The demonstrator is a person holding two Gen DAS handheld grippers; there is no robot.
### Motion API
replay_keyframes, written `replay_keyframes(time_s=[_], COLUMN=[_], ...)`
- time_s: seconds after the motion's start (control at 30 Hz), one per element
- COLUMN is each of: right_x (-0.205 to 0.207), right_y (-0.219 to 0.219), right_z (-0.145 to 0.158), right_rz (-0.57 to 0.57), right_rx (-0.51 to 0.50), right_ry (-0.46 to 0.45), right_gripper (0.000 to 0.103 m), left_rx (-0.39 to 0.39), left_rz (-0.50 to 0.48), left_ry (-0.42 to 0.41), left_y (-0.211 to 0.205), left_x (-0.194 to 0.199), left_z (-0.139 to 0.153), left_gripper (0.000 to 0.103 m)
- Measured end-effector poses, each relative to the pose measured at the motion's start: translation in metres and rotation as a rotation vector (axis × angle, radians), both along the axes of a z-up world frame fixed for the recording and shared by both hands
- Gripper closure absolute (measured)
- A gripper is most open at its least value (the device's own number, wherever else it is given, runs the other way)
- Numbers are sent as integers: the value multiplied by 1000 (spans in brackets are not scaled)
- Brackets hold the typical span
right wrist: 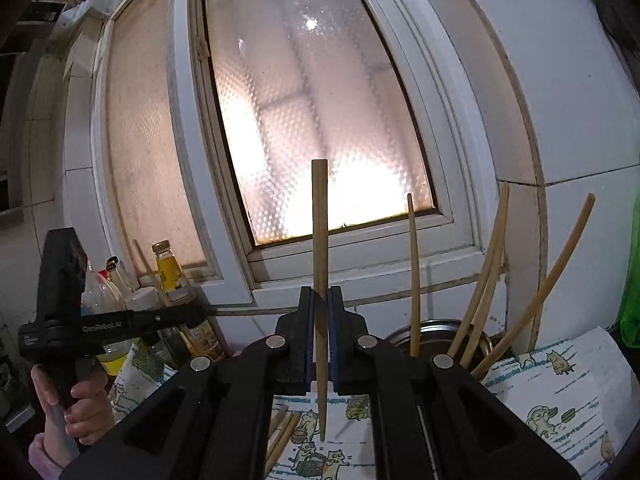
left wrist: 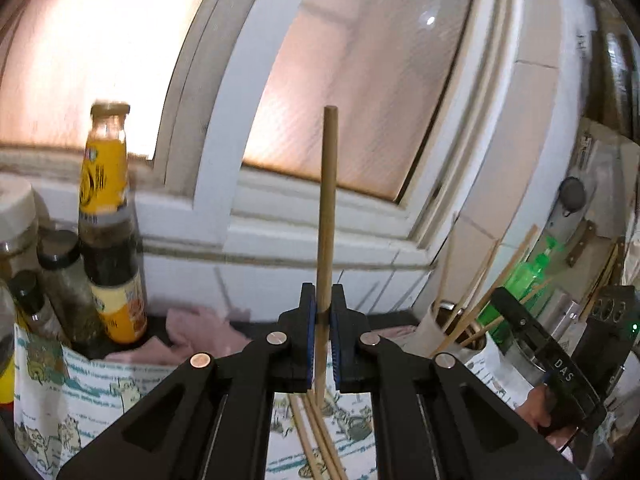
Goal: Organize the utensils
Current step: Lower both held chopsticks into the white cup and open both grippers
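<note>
Sauce bottles point(left wrist: 108, 232) left; chopstick holder point(right wrist: 436, 336) right.

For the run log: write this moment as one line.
left tool: shut on chopstick | right tool: shut on chopstick | holder cup: several chopsticks upright | loose chopsticks: on printed cloth

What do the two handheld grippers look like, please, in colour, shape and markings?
Both the left gripper and right gripper are black, angular linkages with round silver pivot pins and blue ridged finger pads. Seen from the right wrist, the left gripper's body bears white lettering.
</note>
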State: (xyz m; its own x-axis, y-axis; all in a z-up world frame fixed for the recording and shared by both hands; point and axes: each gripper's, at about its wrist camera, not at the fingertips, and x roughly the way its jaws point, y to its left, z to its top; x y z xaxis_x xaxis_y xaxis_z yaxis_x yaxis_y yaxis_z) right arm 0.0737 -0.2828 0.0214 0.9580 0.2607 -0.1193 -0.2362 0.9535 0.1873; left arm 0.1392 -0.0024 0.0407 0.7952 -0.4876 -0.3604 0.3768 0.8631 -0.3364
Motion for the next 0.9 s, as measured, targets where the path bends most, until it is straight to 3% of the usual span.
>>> replay_keyframes(time_s=[0.1, 0.2, 0.3, 0.47, 0.53, 0.6, 0.67, 0.77, 0.9], right_x=[-7, -13, -19, -41, -46, -46, -45, -49, -54], right_y=[-4, -15, -36, -87, -108, -126, -132, -127, -119], right_z=[3, 10, 16, 24, 21, 17, 17, 20, 23], right_rz=[-4, 12, -2, -105, -203, -244, -274, -282, -244], right_rx=[9, 56, 139, 336, 414, 484, 493, 457, 451], right_ry=[-30, -56, -89, -200, -217, -211, -211, -242, -276], right_gripper=[96, 96, 96, 96, 96, 96, 96, 102, 102], left_rx=[-12, -78, -65, -178, -231, -235, -253, -346, -363], left_rz=[-35, -122, -99, -65, -31, -11, -14, -42, -62], left_ry=[-38, -23, -73, -143, -119, -95, -119, -156, -158], left_y=[-7, -11, -13, -7, -3, -8, -10, -8, -34], left_x=[-8, -5, -8, -21, -15, -9, -10, -17, -15], left_z=[5, 1, 1, 1, -7, -14, -12, -1, 17], left_gripper=[97, 97, 97, 97, 97, 97, 97, 97, 97])
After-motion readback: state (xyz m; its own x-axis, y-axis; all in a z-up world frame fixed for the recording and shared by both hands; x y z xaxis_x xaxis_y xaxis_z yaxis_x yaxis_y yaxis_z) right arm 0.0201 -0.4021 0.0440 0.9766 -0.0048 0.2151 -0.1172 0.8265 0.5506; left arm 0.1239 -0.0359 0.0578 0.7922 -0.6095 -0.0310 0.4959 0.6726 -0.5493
